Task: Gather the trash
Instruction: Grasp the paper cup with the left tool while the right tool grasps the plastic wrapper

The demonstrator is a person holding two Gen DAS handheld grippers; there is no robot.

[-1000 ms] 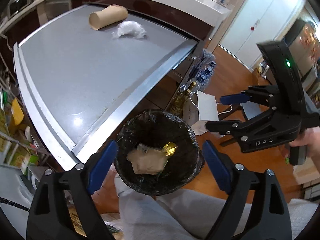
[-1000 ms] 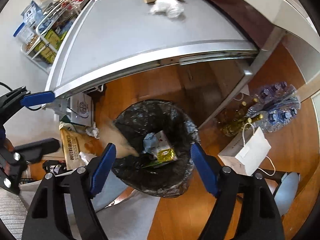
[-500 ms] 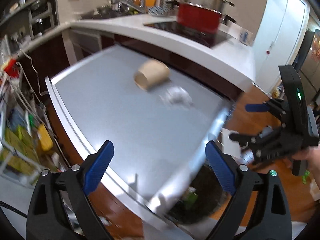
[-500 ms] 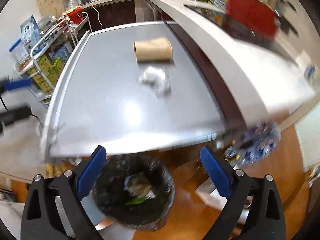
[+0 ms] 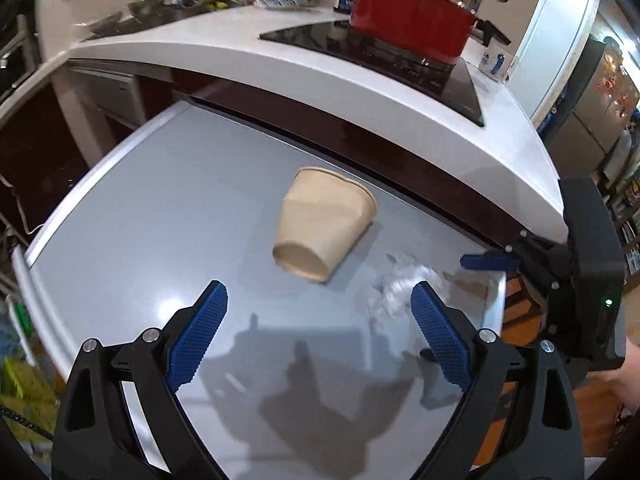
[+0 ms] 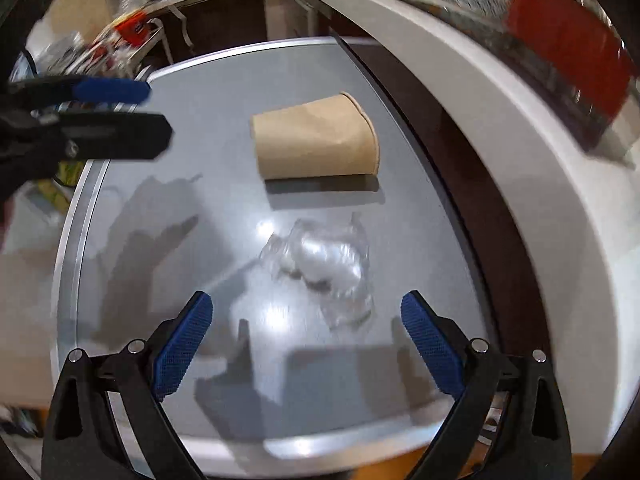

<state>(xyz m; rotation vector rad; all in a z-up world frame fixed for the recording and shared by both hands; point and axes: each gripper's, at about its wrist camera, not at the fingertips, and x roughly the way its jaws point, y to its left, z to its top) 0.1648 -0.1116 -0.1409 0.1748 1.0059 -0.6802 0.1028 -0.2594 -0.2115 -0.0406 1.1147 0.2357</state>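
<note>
A tan paper cup (image 5: 325, 225) lies on its side on the grey table (image 5: 160, 216); it also shows in the right wrist view (image 6: 316, 140). A crumpled clear plastic wrapper (image 5: 396, 284) lies beside it, blurred in the right wrist view (image 6: 324, 264). My left gripper (image 5: 318, 328) is open and empty, low over the table, just short of the cup. My right gripper (image 6: 306, 336) is open and empty, just short of the wrapper; it also shows at the right edge of the left wrist view (image 5: 496, 280).
A white counter (image 5: 360, 80) with a black hob and a red pot (image 5: 412, 20) rises behind the table. A sink and utensils stand further back. Shelves with packets are at the left (image 6: 100, 48). Wooden floor shows beyond the table's right edge (image 5: 516, 316).
Both grippers have risen from over the black trash bin up to the table top and moved toward the cup and the wrapper. The bin is out of view now.
</note>
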